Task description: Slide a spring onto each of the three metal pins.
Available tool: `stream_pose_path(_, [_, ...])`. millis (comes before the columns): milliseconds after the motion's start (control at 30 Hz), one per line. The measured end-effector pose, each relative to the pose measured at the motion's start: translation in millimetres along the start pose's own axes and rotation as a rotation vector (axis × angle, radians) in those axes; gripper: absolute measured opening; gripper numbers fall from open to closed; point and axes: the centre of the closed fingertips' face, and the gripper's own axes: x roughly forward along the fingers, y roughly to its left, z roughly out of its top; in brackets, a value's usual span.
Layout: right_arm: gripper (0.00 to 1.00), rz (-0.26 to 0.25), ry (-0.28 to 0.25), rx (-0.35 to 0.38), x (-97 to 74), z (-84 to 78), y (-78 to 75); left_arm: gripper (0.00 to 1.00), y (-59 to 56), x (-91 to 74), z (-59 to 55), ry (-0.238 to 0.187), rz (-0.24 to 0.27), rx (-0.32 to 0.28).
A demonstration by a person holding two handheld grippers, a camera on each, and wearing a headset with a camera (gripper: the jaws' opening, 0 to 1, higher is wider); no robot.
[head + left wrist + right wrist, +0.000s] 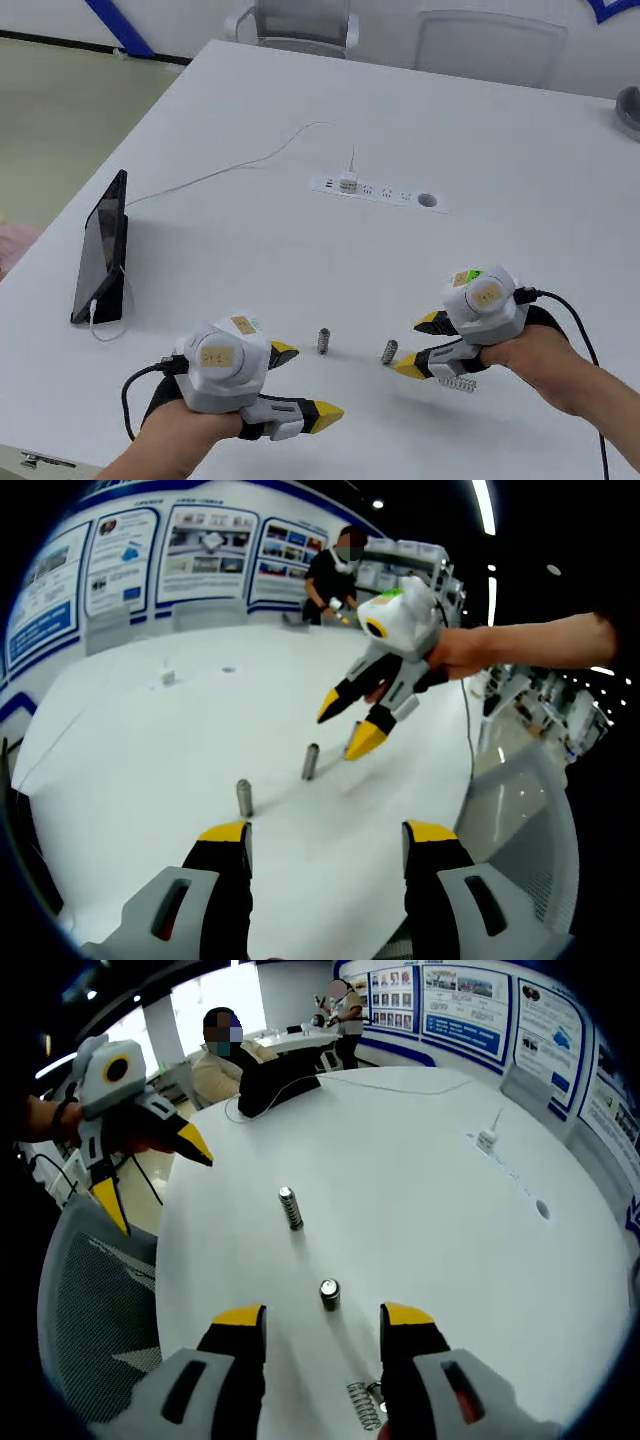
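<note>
Two short upright metal pins stand on the white table between my grippers, and both look wrapped in coils. In the right gripper view the farther pin clearly carries a spring; the nearer pin stands just ahead of the jaws. A loose spring lies flat under my right gripper, which is open and holds nothing. My left gripper is open too, just short of the pins.
A tablet on a stand with a white cable sits at the left edge. A power strip with a plugged charger lies mid-table. Grey chairs stand at the far side. The table's near edge lies close beneath both hands.
</note>
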Motion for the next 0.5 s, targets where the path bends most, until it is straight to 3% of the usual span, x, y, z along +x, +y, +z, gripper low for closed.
stream_pose_path(133, [0.48, 0.006, -0.035, 0.039, -5.2, -0.8, 7.0, 0.62, -0.4, -0.6, 0.8, -0.003, 0.001, -0.002])
stream_pose_path(500, [0.52, -0.063, -0.084, 0.118, -28.9, -19.0, 10.9, 0.62, -9.4, 6.1, 1.3, 0.002, -0.019, 0.007])
